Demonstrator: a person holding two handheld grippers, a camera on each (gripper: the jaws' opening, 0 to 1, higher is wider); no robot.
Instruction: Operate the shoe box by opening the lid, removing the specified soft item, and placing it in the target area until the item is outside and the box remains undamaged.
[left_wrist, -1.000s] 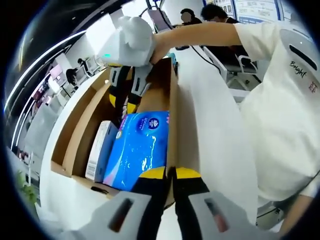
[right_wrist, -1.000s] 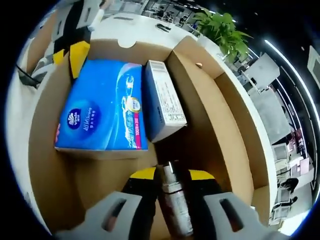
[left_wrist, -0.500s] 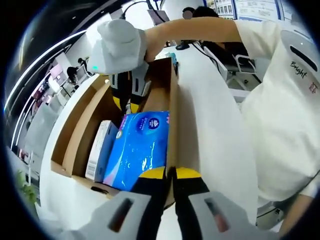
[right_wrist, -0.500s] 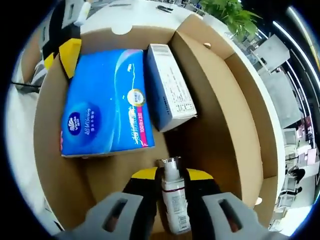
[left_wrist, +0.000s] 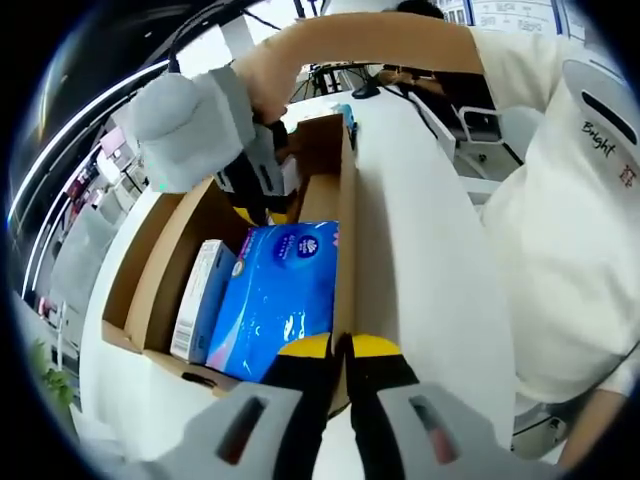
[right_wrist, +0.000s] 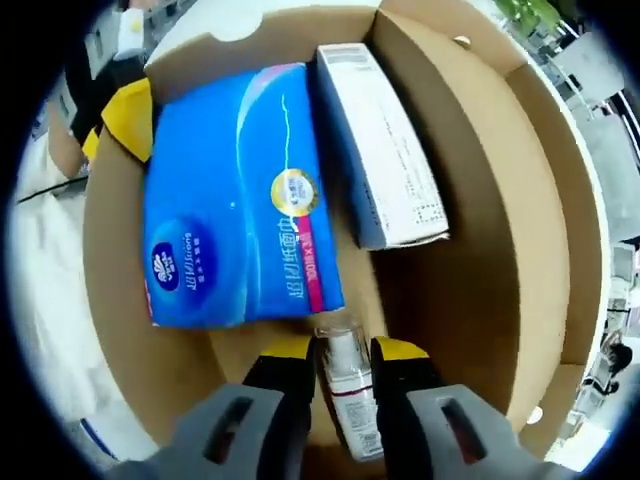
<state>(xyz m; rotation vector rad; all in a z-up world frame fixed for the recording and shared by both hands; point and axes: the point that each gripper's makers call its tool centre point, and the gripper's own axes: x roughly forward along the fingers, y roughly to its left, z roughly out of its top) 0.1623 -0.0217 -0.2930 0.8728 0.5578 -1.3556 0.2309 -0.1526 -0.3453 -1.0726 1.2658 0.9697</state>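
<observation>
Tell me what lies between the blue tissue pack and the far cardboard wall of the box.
A white carton lies there beside the blue tissue pack, then bare box floor, in the right gripper view.

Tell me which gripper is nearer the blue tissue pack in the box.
Left. The left gripper is clamped on the box wall right beside the blue tissue pack; the right gripper, shut on a small bottle, hangs above the pack's other end.

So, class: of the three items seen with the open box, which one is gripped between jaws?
The small bottle, clamped in the right gripper. The blue tissue pack and white carton lie loose in the cardboard box.
</observation>
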